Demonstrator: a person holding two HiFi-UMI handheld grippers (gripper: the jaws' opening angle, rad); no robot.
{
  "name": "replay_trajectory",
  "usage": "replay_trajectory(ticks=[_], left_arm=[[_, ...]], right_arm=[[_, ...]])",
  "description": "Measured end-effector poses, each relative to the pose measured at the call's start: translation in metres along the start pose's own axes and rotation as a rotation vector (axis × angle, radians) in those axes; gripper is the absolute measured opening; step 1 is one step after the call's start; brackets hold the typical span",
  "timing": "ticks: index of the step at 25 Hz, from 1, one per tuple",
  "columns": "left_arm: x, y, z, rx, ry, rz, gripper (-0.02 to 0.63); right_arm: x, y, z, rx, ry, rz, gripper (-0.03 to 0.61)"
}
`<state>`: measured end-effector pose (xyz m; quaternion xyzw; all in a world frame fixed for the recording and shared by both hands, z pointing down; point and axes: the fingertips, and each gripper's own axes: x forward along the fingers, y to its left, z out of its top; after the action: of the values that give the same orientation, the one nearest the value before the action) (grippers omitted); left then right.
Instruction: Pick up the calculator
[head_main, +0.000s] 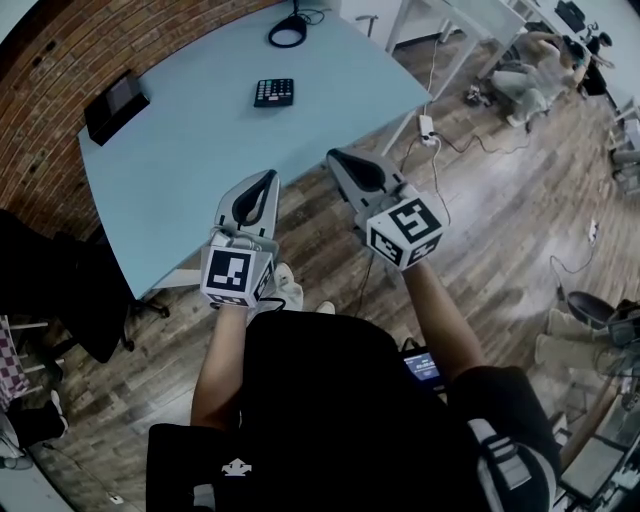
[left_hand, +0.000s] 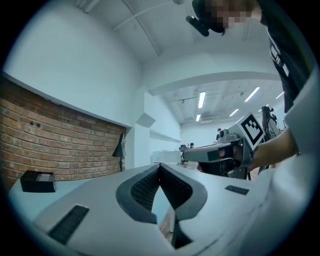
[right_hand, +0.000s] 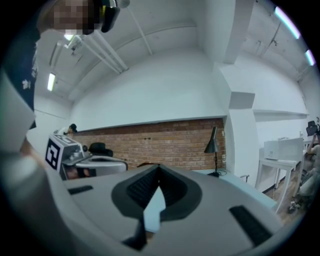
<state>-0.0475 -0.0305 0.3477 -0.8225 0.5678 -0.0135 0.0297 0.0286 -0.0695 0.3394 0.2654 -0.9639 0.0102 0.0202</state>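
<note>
The black calculator (head_main: 274, 92) lies flat on the light blue table (head_main: 180, 170), towards its far side. Both grippers are held level over the table's near edge, pointing at the table and well short of the calculator. My left gripper (head_main: 268, 176) is shut, its tips meeting with nothing between them (left_hand: 160, 165). My right gripper (head_main: 333, 155) hangs beside it to the right, also shut and empty (right_hand: 159, 166). The calculator shows in neither gripper view. Each gripper view catches the other gripper alongside it.
A black box (head_main: 115, 103) sits at the table's left corner by the brick wall. A black desk lamp's ring base (head_main: 287, 30) stands at the far edge. A power strip (head_main: 426, 127) with cables lies on the wooden floor to the right. A dark chair (head_main: 60, 290) stands at the left.
</note>
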Motion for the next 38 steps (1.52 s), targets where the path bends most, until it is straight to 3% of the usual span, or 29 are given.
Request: replay_trajectory(ticks=[26, 38], left_arm=[[0.073, 0.085, 0.001, -0.022, -0.027, -0.097, 0.006], [0.087, 0.123, -0.019, -0.054, -0.002, -0.121, 0.005]], right_arm=[[0.087, -0.048, 0.009, -0.015, 0.035, -0.073, 0.003], [0.119, -0.056, 0.001, -0.005, 0.064, -0.116, 0.003]])
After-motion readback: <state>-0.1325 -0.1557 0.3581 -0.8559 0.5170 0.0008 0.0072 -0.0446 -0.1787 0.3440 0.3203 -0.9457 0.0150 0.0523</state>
